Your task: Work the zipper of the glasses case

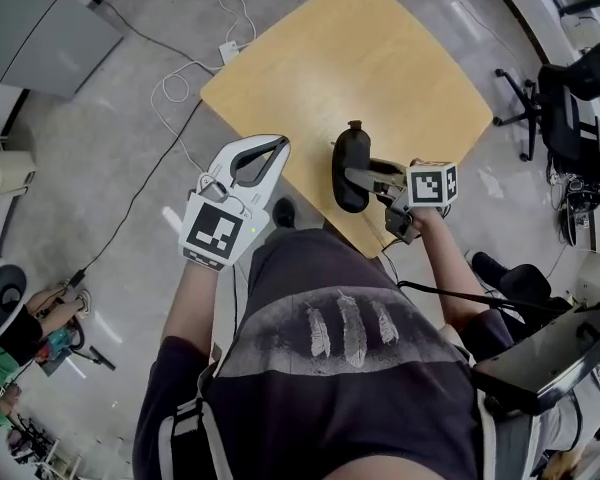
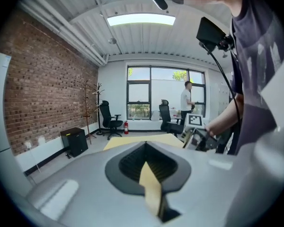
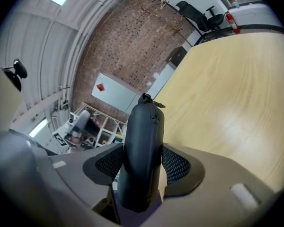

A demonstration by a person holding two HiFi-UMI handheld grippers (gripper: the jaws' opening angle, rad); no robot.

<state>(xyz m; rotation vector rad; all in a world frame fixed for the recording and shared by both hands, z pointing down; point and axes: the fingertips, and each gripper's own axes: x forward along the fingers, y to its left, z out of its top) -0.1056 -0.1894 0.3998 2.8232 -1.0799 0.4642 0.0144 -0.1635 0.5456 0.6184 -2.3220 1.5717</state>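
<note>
A black glasses case point(image 1: 351, 171) stands on its edge near the front edge of the wooden table point(image 1: 360, 58), its zipper pull point(image 1: 355, 126) at the far end. My right gripper point(image 1: 366, 180) is shut on the case's near half. In the right gripper view the case point(image 3: 144, 136) fills the gap between both pads, and the zipper pull point(image 3: 150, 100) sticks up at its top. My left gripper point(image 1: 267, 158) hangs off the table's left edge, over the floor. It is shut, with nothing between its jaws point(image 2: 149, 174).
The table point(image 3: 236, 89) stretches away beyond the case. White cables and a power strip point(image 1: 230, 48) lie on the floor to the far left. Black office chairs point(image 1: 570, 98) stand at the right. A person point(image 2: 186, 100) stands far off by the windows.
</note>
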